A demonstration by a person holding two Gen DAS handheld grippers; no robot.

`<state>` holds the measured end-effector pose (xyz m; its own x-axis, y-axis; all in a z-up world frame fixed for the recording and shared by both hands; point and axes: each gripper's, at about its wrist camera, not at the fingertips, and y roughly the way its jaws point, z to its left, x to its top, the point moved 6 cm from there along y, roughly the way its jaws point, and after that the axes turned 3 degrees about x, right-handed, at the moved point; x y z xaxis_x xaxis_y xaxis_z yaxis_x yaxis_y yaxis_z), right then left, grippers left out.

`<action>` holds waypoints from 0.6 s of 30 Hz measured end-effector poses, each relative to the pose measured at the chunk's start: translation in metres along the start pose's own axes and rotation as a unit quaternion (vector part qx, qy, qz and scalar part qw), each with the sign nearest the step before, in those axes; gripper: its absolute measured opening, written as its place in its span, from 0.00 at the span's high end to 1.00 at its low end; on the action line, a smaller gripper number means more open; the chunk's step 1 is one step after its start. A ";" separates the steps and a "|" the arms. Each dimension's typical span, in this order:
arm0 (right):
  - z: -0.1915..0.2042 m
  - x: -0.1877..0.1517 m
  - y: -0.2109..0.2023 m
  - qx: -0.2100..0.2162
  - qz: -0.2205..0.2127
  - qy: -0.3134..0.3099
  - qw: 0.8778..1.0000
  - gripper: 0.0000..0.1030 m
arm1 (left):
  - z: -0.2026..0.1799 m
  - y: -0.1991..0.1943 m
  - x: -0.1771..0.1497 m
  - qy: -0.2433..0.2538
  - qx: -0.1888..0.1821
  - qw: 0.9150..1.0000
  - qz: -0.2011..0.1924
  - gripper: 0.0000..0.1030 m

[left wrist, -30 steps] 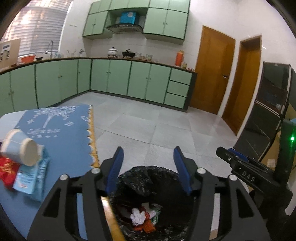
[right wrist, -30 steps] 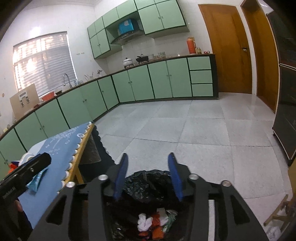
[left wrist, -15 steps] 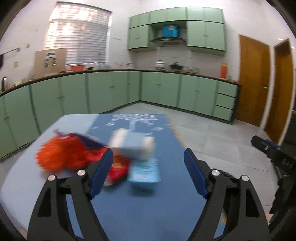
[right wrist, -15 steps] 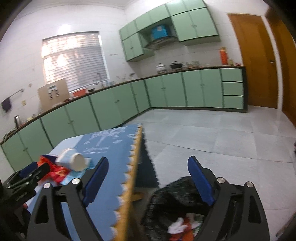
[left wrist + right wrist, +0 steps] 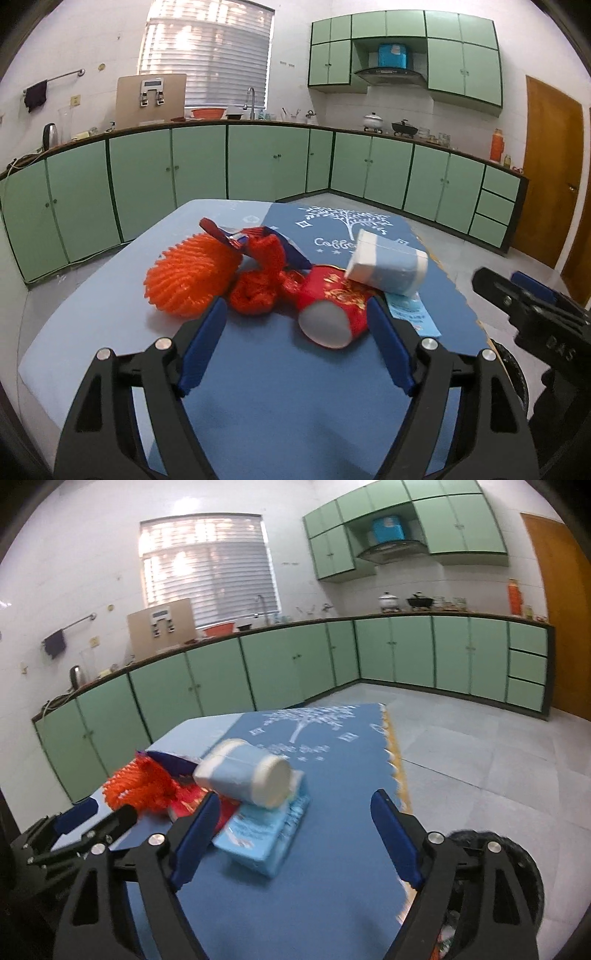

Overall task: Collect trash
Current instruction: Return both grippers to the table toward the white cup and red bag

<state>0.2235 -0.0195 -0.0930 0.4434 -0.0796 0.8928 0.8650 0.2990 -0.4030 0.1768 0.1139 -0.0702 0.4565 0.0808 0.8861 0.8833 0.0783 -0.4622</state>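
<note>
Both claws, left claw [image 5: 295,343] and right claw [image 5: 291,834], are spread and empty (right closing slightly), so I'd pinch the tipped paper cup [image 5: 243,777] squarely mid-body.

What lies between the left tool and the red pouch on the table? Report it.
Nothing visible does. The left tool is open, and the red pouch lies straight ahead of it, with only bare blue tablecloth in front. The paper cup lies beyond it, to the right.

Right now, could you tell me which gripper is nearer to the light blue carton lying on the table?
Right. The right gripper, closing on nothing, has the light blue carton just ahead between its fingertips. The left gripper, open, faces the red packet, with the carton off to its right.
</note>
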 end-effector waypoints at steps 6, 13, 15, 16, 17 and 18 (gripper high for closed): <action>0.006 0.004 0.028 0.014 0.014 -0.004 1.000 0.27 | 0.013 0.011 0.006 -0.007 0.012 1.000 -0.004 0.33; 0.012 0.001 0.051 0.024 0.038 -0.012 0.999 0.26 | 0.032 0.027 0.011 -0.026 0.025 0.999 0.005 0.34; 0.014 0.001 0.058 0.033 0.048 -0.018 0.998 0.23 | 0.035 0.031 0.010 -0.028 0.026 0.999 0.008 0.34; 0.015 0.002 0.062 0.038 0.052 -0.019 0.998 0.22 | 0.036 0.032 0.011 -0.028 0.027 0.999 0.009 0.34; 0.014 0.004 0.064 0.042 0.053 -0.019 0.998 0.20 | 0.037 0.033 0.011 -0.028 0.027 0.999 0.010 0.34; 0.014 0.006 0.066 0.048 0.052 -0.019 0.997 0.18 | 0.037 0.034 0.012 -0.028 0.028 0.999 0.011 0.34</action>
<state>0.2801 0.0129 -0.1120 0.5188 -0.0085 0.8549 0.7877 0.3933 -0.4741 0.2084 0.1545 -0.0769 0.4668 0.1392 0.8733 0.8655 0.1307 -0.4835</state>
